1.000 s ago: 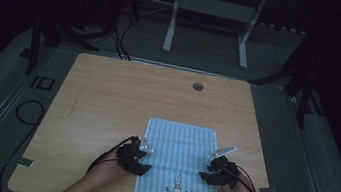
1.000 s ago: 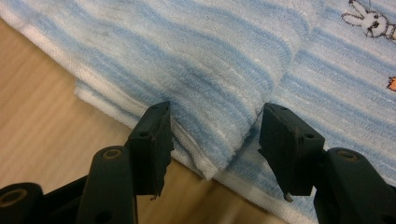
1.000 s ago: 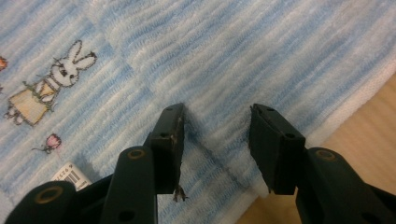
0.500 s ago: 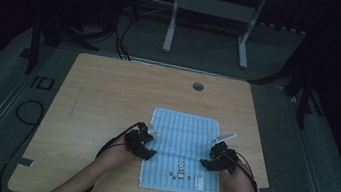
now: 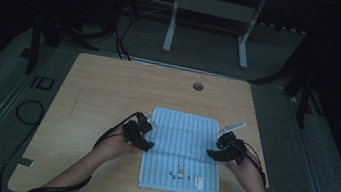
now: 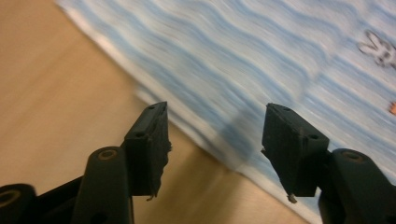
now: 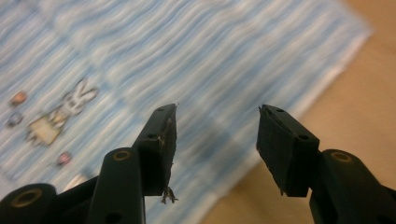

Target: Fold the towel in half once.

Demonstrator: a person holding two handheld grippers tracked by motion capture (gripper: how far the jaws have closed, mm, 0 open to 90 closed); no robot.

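A blue striped towel lay flat on the near half of the wooden table. The left gripper hung over the towel's left edge, and the right gripper over its right edge. Both had their jaws apart, just opening further, with nothing between them.

I can read one marking: the letters "ID" in dark print on the grey floor mat, off the table's nine o'clock edge. The blue striped towel carries a small label patch towards six o'clock, but its print is too tiny for me to read.
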